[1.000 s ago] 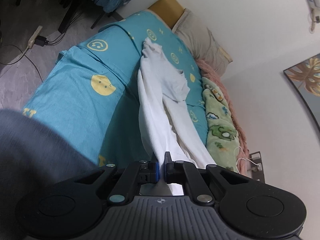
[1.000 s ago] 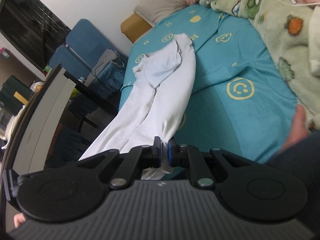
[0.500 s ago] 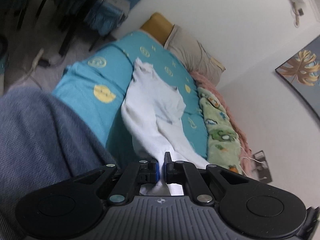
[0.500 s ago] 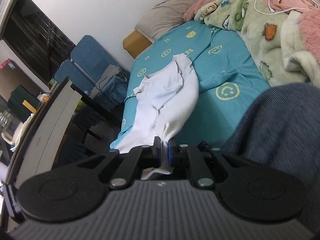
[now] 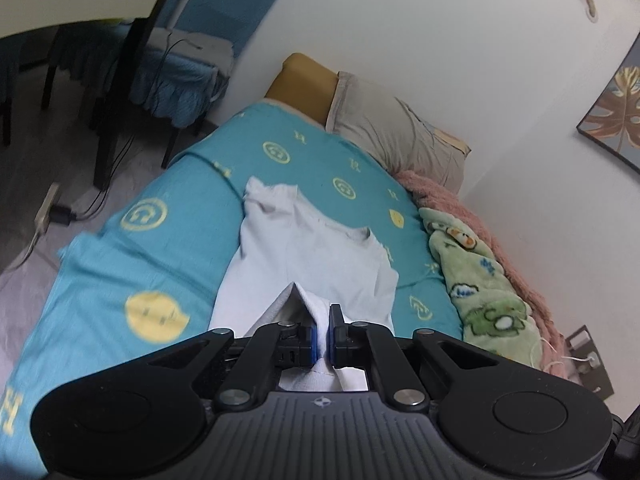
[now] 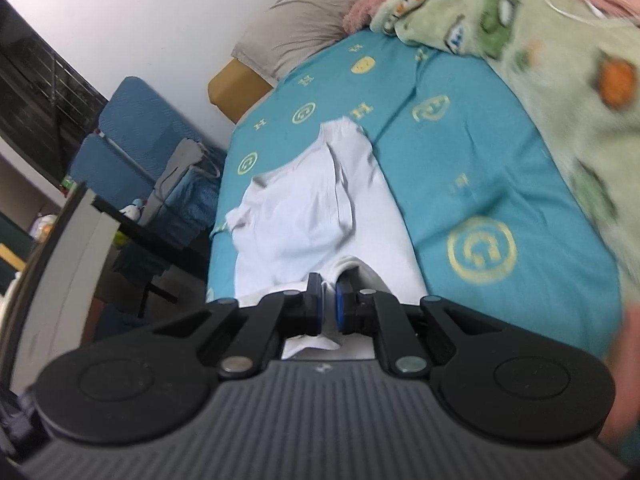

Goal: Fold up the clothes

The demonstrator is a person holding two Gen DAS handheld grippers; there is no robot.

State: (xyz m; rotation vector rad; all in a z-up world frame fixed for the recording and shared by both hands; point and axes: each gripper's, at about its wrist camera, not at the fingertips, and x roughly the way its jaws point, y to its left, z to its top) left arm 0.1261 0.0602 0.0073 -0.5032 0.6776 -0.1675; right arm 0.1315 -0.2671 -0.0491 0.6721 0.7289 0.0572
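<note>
Carrying the near edge of the white shirt [image 5: 312, 248] toward its far end: a second ago the cloth ran long and narrow from both grippers to the collar; now it lies short and doubled on the bed [image 5: 100, 272], with a raised fold just ahead of each tool. Left gripper [image 5: 323, 334]: fingers all but closed, white hem pinched between the blue pads. Right gripper [image 6: 328, 306]: same, closed on a bunched corner of the shirt. Collar end lies flat on the teal sheet, toward the pillow [image 5: 396, 136]; green blanket [image 5: 480, 280] lies alongside, clear of the shirt. Judgement: bottom-to-top fold roughly half carried over. Edges blurred in the right view, so alignment of the two corners probably even, not confirmed. Release not yet due.
</note>
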